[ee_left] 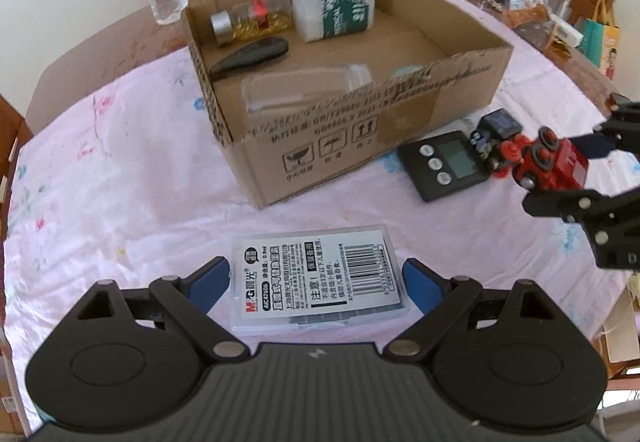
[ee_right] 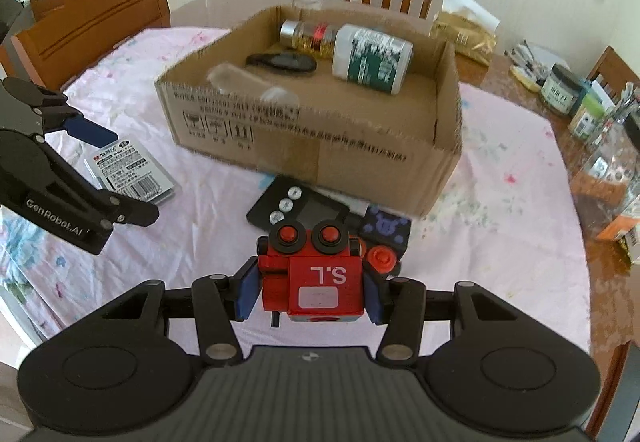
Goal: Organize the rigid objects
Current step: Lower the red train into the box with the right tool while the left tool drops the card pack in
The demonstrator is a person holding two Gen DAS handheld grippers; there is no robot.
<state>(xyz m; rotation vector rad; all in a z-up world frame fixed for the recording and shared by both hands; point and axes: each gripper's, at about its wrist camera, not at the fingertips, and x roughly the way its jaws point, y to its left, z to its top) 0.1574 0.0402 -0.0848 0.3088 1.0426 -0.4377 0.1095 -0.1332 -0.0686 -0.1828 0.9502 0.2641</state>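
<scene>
toy train [ee_right: 316,278], red with "s.l" on it, is pinched between the right gripper [ee_right: 311,296] pads, near the timer [ee_right: 296,207] and a dark cube [ee_right: 386,230] just in front of the box [ee_right: 320,157]. left gripper [ee_left: 316,280] is spread wide around the flat case [ee_left: 320,278] on the pink cloth [ee_left: 120,201], pads apart from its sides. inside the box lie a white bottle [ee_left: 332,7], small jar [ee_left: 248,19], black pouch [ee_left: 252,57] and clear tub [ee_left: 304,89].

The left hand-held gripper [ee_left: 316,278] is spread wide, fingers low near the bench; the right hand-held gripper [ee_right: 312,292] looks clamped shut.
</scene>
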